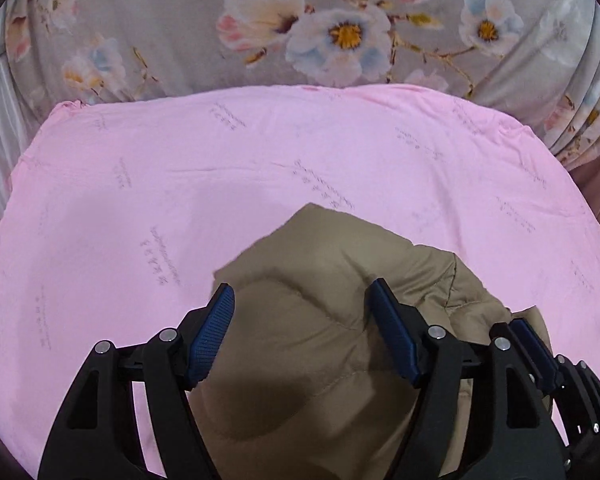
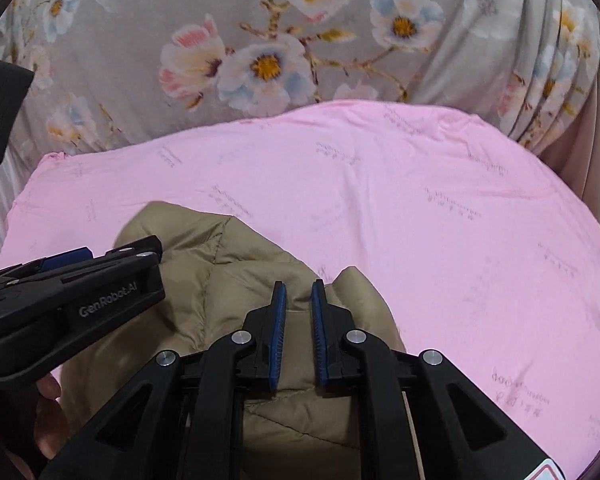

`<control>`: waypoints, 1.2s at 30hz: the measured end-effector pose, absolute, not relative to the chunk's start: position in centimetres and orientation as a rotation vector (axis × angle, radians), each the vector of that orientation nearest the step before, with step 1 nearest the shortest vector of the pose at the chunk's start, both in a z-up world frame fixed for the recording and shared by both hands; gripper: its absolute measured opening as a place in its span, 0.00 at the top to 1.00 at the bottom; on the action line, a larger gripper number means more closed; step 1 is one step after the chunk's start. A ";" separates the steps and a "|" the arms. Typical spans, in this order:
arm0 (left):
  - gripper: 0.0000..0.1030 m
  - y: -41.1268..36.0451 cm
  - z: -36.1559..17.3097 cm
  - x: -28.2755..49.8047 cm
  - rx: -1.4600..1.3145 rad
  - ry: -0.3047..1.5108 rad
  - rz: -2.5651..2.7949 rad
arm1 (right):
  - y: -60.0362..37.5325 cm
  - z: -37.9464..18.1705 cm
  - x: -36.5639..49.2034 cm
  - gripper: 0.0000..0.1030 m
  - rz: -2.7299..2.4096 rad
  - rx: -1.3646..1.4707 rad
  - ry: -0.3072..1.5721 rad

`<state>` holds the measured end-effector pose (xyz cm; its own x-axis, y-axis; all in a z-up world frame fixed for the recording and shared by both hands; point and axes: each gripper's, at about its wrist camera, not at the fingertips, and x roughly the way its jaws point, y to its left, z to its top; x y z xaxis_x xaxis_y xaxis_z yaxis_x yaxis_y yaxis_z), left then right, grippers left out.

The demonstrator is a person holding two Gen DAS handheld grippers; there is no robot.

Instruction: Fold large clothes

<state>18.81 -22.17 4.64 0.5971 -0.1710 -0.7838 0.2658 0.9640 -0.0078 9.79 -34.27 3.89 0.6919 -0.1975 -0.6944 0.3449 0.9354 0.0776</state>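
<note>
A tan quilted puffer jacket (image 1: 324, 312) lies bunched on the pink bed sheet (image 1: 140, 184), filling the lower middle of the left wrist view and the lower left of the right wrist view. Behind the sheet, across the top of both frames, hangs a grey floral curtain (image 2: 260, 40).

The left gripper (image 1: 300, 312) hovers with its fingers (image 1: 216, 320) spread wide over a padded bulge of the jacket; the pads do not appear to press on the cloth. The right gripper (image 2: 299, 312) has its fingers nearly pressed together, a narrow gap remaining; the jacket shows through the gap beneath them, and no fold can be seen caught between them.

The jacket looks light, soft and puffy, with a smooth, probably slippery shell. It should compress easily and spring back, so a fold may not stay flat without being pressed down. A shallow pinch on the padded panels would likely slide off; stitched seams, the hem or an edge, such as the raised flap just beyond the right fingertips, seem the firmer places to grasp. Nothing about it looks fragile.
</note>
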 end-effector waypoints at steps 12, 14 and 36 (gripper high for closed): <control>0.27 -25.4 0.6 18.5 0.208 0.851 -0.236 | -37.2 -1.4 10.6 0.91 -0.250 0.365 0.813; 0.26 -25.4 0.3 18.6 0.208 0.849 -0.237 | -37.4 -1.8 10.7 0.92 -0.245 0.376 0.816; 0.24 -26.6 -1.6 18.5 0.244 0.804 -0.188 | -38.4 -3.1 11.0 0.93 -0.237 0.432 0.811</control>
